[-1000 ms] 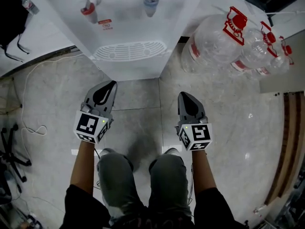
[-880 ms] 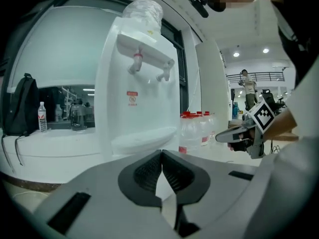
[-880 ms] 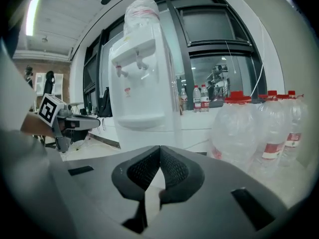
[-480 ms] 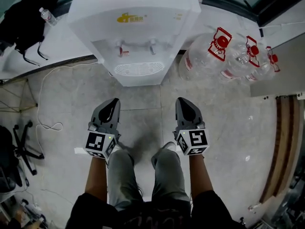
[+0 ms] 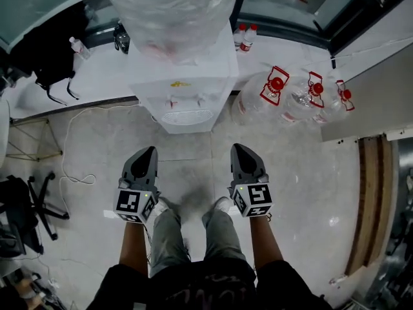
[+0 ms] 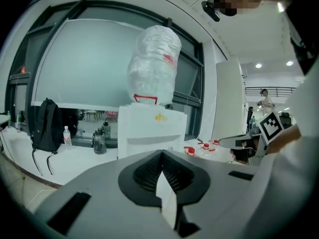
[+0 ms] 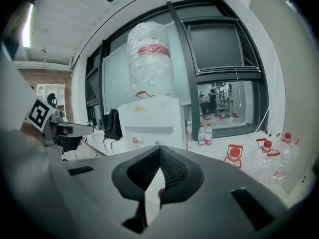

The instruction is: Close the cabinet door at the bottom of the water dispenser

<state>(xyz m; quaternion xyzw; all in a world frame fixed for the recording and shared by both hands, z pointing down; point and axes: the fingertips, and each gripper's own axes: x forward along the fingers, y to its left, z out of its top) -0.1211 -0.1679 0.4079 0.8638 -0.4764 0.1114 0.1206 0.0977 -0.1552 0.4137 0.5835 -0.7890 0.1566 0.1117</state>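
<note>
The white water dispenser (image 5: 187, 89) stands ahead of me against the window ledge, topped by a plastic-wrapped bottle (image 5: 171, 11). Its bottom cabinet door is hidden from the head view, and in both gripper views the jaws cover the dispenser's lower part. My left gripper (image 5: 147, 150) and right gripper (image 5: 237, 147) are held side by side above the floor, well short of the dispenser, both shut with nothing in them. The dispenser (image 6: 149, 128) shows beyond the closed left gripper (image 6: 162, 153), and likewise the dispenser (image 7: 149, 121) beyond the closed right gripper (image 7: 160, 148).
Several empty water jugs with red caps (image 5: 284, 95) lie to the dispenser's right. A black backpack (image 5: 55, 63) sits on the ledge at left. A white cable (image 5: 71, 166) runs over the floor, a chair base (image 5: 26, 205) stands far left, and a wooden strip (image 5: 364, 199) lies right.
The view has pulled up and back, so the dispenser looks smaller and farther and its top bottle came into view. Both grippers stay shut, side by side.
</note>
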